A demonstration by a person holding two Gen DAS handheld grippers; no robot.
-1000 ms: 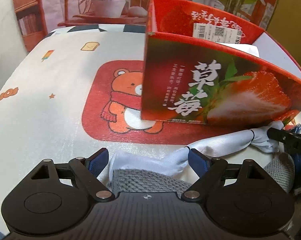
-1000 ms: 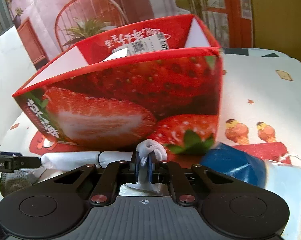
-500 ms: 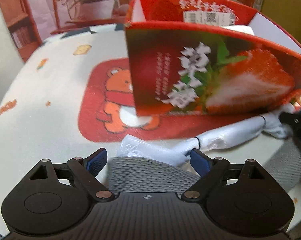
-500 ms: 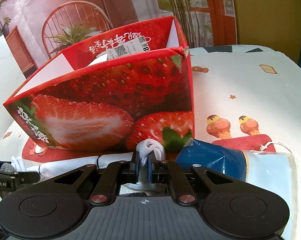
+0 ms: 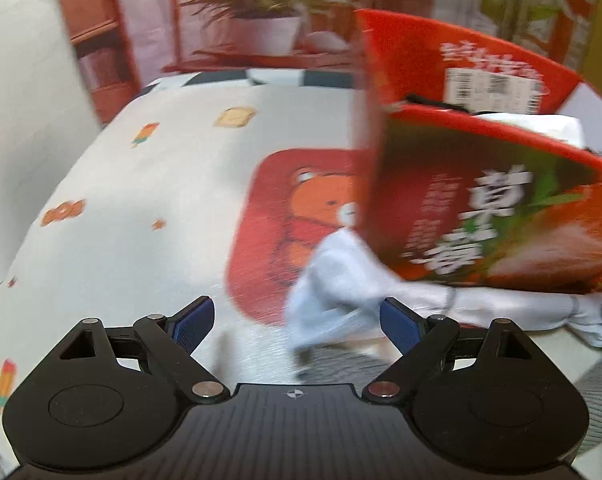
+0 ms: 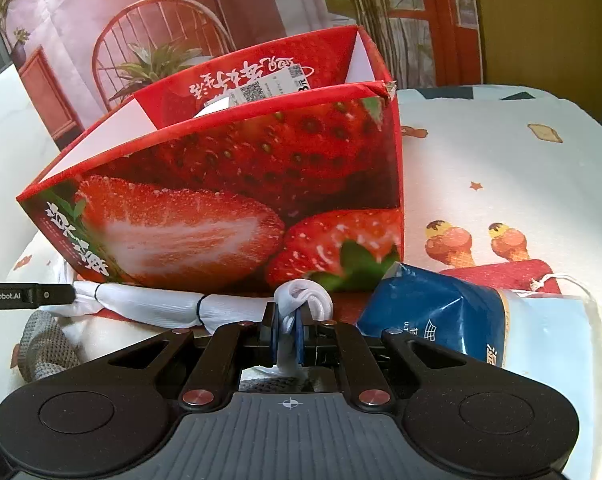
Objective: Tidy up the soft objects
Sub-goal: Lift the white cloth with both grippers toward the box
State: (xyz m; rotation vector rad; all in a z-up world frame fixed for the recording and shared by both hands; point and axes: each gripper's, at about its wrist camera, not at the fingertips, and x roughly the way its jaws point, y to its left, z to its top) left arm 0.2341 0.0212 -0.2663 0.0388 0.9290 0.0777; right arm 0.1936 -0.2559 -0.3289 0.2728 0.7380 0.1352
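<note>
The right gripper (image 6: 288, 330) is clamped on one end of a long white cloth (image 6: 157, 306), a knotted loop of which bulges up just above the closed blue pads (image 6: 297, 330). From there the white cloth runs away to this gripper's left along the foot of a red strawberry box (image 6: 237, 200), pinched at intervals by thin dark bands. Its far end meets the tip of the left gripper (image 6: 29, 295), which comes in from the left edge. Below that tip, a grey knitted item (image 6: 47, 346) lies on the tablecloth (image 6: 501, 152). Just to the right of the right gripper lies a blue plastic packet (image 6: 425, 308), touching the box's near corner, and beyond it a pale blue mask (image 6: 549, 340) with a white ear loop.

In the blurred left wrist view, the left gripper (image 5: 297, 322) stands wide open with nothing between its blue pads (image 5: 191, 322). The loose end of the white cloth (image 5: 337, 280) hangs just ahead of its right pad, trailing off to the right under the strawberry box (image 5: 501, 216). The box stands ahead and right, open at the top, with something white inside. A bear print (image 5: 301, 216) on the tablecloth (image 5: 141, 208) lies straight ahead, and a potted plant (image 5: 269, 12) stands beyond the table.
</note>
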